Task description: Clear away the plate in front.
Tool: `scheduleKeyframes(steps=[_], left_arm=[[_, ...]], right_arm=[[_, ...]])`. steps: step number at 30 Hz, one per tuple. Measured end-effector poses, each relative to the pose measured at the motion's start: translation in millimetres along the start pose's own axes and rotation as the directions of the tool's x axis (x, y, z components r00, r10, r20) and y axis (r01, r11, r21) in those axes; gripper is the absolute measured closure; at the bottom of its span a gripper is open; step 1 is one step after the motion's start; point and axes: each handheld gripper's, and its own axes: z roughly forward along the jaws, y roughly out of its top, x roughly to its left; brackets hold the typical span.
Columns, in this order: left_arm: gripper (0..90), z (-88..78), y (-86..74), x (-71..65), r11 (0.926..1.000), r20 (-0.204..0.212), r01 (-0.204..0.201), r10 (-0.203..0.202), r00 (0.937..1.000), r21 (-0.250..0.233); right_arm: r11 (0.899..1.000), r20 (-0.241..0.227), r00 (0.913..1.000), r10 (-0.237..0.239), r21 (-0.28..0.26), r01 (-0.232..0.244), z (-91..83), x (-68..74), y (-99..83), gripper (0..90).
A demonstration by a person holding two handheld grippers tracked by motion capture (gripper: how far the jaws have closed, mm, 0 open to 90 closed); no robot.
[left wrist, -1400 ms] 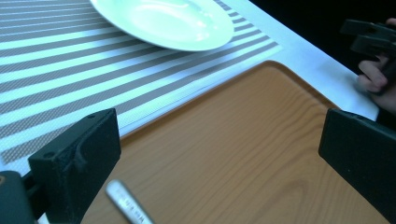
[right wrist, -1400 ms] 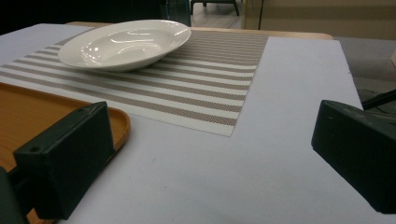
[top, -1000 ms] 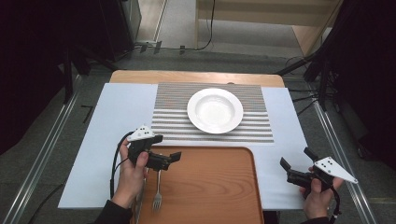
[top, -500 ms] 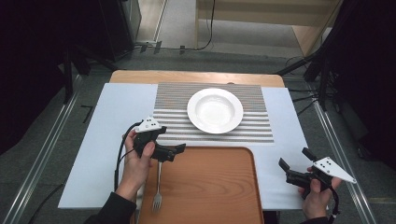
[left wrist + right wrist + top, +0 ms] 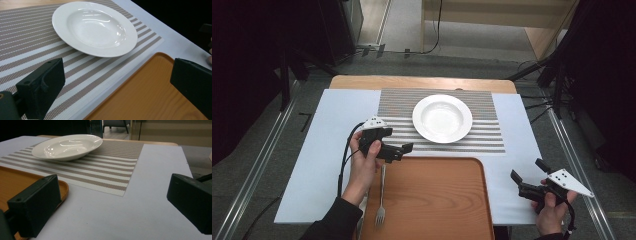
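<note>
A white deep plate [image 5: 442, 118] rests on a striped placemat [image 5: 492, 137] at the middle of the table. In front of it lies a wooden tray [image 5: 432, 200] with a fork [image 5: 381, 202] along its left side, tines towards me. My left gripper [image 5: 404, 151] hovers open over the tray's far left corner, beyond the fork's handle, pointing right. Its own view has the plate [image 5: 95, 27] ahead, the tray [image 5: 150, 92] below, and nothing between the jaws. My right gripper [image 5: 528, 170] is open and empty, low over the white cover right of the tray, facing the plate [image 5: 67, 146].
A white cover [image 5: 327, 160] spreads under the mat and tray, with bare strips at left and right. The table's wooden far edge [image 5: 422, 82] borders a grey floor. Metal rails [image 5: 257, 165] run along both sides, and dark stands rise at the back corners.
My left gripper has moved forward and to the right, from above the fork's handle to the tray's far edge. The fork stays on the tray. The right gripper has barely shifted.
</note>
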Motion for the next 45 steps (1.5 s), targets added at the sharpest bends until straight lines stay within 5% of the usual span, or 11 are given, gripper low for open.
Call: scheduleKeyframes(steps=[22,45], left_arm=[[0.0,35.0,34.8,11.5,0.9995,-0.003,0.001,-0.001,1.0000,0.031],[0.0,78.1,46.1,42.4,0.9953,-0.029,0.085,-0.083,0.9961,0.048]], right_arm=[[1.000,-0.015,0.9999,0.001,-0.001,-0.001,0.6,-0.5,-1.1,0.0],[1.000,-0.021,0.9998,0.005,-0.006,-0.005,0.0,-0.9,-1.6,0.0]])
